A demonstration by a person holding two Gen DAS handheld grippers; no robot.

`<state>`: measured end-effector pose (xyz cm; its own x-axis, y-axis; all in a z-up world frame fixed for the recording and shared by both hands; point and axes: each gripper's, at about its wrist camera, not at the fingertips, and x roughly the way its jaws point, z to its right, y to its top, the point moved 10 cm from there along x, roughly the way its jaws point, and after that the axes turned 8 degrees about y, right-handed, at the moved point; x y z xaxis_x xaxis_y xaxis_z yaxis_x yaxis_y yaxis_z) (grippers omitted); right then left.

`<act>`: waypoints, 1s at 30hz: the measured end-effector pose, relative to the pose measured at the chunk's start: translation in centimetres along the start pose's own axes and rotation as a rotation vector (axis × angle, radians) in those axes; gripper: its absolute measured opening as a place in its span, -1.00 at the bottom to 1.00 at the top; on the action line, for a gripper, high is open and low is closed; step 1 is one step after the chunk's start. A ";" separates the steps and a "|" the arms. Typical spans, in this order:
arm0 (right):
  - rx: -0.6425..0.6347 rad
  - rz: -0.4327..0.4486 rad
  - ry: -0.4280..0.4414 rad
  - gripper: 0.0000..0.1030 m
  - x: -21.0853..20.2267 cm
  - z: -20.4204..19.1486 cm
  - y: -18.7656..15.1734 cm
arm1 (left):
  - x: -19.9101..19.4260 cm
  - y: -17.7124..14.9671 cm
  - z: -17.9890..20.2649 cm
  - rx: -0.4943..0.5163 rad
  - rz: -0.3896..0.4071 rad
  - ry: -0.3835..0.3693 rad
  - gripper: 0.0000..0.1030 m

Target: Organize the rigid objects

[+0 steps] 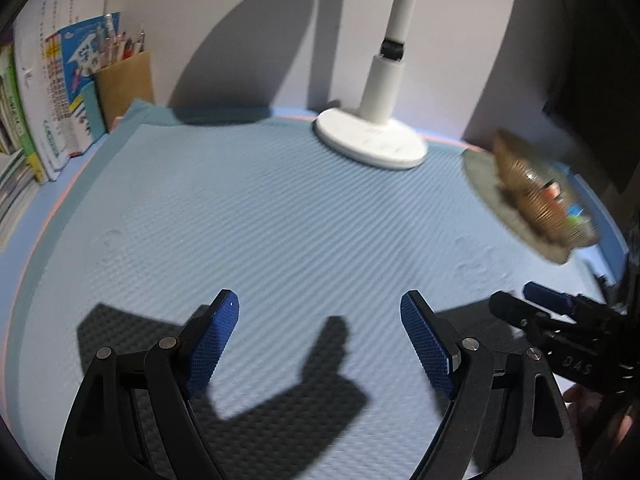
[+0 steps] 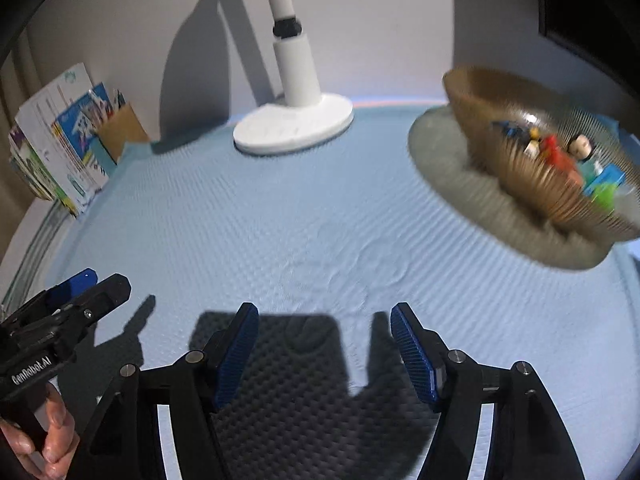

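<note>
A ribbed brown bowl [image 2: 520, 148] stands on a round grey mat [image 2: 452, 184] at the far right of the blue table mat. It holds several small toy figures and bricks [image 2: 560, 156]. The bowl also shows, blurred, in the left wrist view [image 1: 532, 188]. My left gripper [image 1: 320, 340] is open and empty above the blue mat. My right gripper [image 2: 324, 344] is open and empty, well short of the bowl. Each gripper shows at the edge of the other's view: the right one [image 1: 536, 308], the left one [image 2: 92, 284].
A white lamp base [image 1: 372, 136] with its post stands at the back centre, also in the right wrist view [image 2: 296, 124]. Books [image 1: 52, 92] and a brown pen holder [image 1: 124, 80] stand at the back left. A dark object [image 1: 592, 80] is at the back right.
</note>
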<state>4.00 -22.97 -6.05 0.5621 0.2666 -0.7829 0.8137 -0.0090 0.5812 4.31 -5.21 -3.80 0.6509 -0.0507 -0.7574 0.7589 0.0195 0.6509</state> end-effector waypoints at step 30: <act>-0.087 0.068 -0.095 0.62 -0.3 -0.8 -0.4 | 0.2 -0.8 -1.3 -0.026 0.024 0.035 0.60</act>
<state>3.35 -22.29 -5.88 0.6307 0.1758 -0.7559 0.7594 0.0608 0.6478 3.83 -3.90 -4.51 0.6686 -0.0146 -0.7435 0.7432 0.0463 0.6675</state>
